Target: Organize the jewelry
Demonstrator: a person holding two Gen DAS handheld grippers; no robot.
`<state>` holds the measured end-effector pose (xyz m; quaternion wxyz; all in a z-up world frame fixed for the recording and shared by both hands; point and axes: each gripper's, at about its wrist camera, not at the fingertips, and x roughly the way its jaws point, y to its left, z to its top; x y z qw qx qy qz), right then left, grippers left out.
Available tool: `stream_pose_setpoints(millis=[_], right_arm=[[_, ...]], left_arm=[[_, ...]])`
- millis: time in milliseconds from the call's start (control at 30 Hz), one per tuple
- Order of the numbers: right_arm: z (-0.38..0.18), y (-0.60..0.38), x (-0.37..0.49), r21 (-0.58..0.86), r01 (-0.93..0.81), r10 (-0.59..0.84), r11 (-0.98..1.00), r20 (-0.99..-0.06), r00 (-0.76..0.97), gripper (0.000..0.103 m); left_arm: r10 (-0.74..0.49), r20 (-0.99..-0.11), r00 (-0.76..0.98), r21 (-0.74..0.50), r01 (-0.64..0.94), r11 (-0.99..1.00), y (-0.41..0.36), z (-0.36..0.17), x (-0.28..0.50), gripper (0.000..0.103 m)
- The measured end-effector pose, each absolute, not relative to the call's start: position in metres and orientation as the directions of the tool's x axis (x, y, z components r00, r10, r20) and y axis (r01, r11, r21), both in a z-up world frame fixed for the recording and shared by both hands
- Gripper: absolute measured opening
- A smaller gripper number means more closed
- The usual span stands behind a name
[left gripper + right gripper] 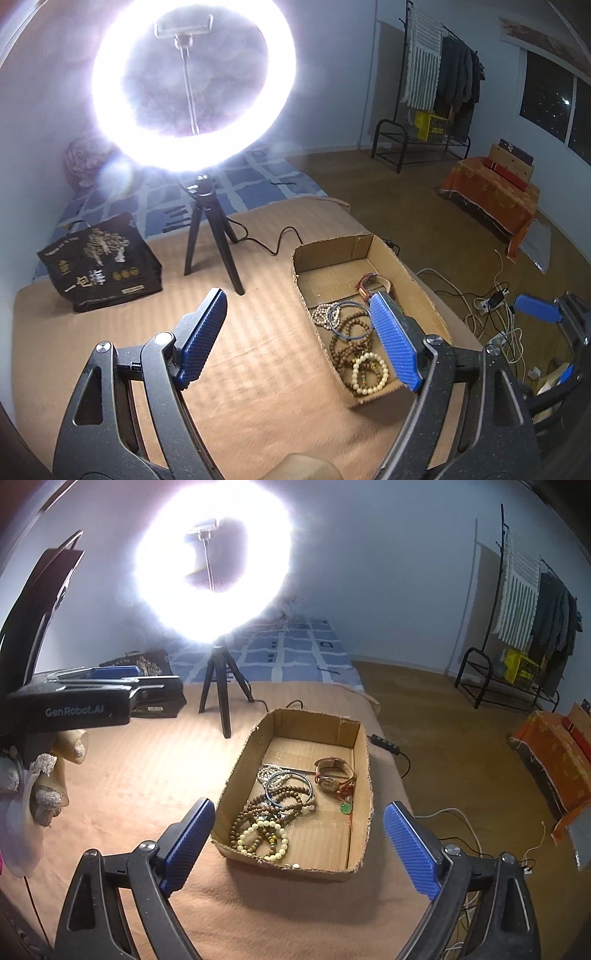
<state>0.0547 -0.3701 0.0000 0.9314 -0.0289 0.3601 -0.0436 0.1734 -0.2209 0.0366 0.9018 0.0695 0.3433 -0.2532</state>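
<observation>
A shallow cardboard box lies on the tan blanket. Inside it are brown wooden bead strands, a cream bead bracelet, a thin blue bangle, a brown-strapped watch and a green pendant. My left gripper is open and empty, left of the box with its right finger over it. My right gripper is open and empty, just before the box's near wall. The right gripper's blue pads show at the left wrist view's right edge.
A lit ring light on a black tripod stands behind the box, its cable running beside it. A black printed bag sits at the left. The blanket's right edge drops to a floor with cables and a power strip.
</observation>
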Motion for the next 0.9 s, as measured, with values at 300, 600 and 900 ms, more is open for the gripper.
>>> stream_pose_setpoints(millis=[300,600,900], right_arm=[[0.036,-0.358,0.018,-0.069,0.074,-0.101,0.995,-0.647,0.756,0.1],[0.057,-0.34,-0.016,-0.093,0.099,-0.135,0.991,-0.623,0.771,0.103],[0.05,-0.332,-0.038,-0.075,0.121,-0.142,0.99,-0.609,0.78,0.103]], left_arm=[[-0.433,-0.612,0.661,-0.06,0.508,0.859,-0.188,0.072,0.121,0.082],[-0.424,-0.586,0.691,-0.045,0.495,0.868,-0.159,0.085,0.065,0.097],[-0.414,-0.544,0.73,-0.006,0.49,0.872,-0.143,0.094,0.022,0.102]])
